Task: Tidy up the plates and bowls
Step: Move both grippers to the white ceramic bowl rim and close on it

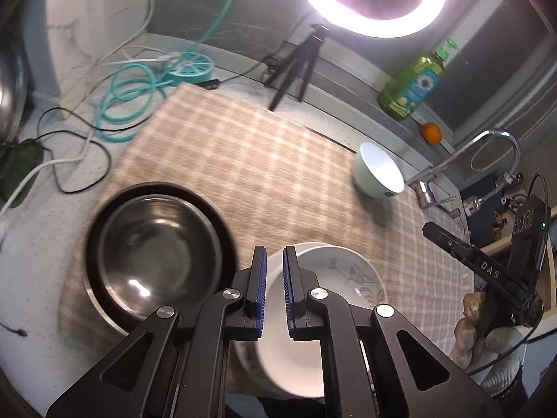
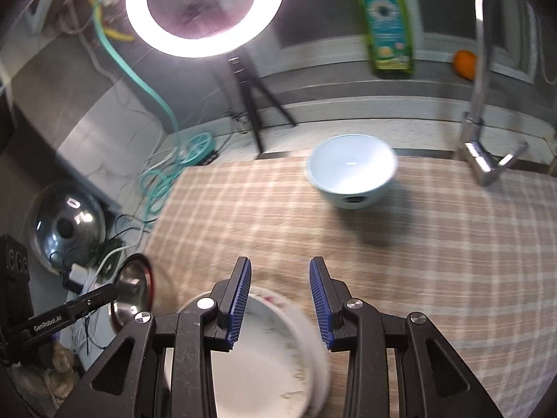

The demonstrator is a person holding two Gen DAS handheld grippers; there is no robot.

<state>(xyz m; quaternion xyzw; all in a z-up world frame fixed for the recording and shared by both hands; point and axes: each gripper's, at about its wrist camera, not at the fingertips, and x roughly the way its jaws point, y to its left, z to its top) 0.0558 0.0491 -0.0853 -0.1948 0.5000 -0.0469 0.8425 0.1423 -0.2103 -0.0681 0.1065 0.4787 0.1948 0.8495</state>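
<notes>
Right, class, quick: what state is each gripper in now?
Left gripper: closed, nothing clearly held.
Right gripper: open, empty, over the plates.

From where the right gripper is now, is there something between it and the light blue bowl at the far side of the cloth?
Nothing visible. Between the right gripper and the light blue bowl lies only bare checked cloth. The white plate stack sits below the fingers, not ahead of them.
</notes>
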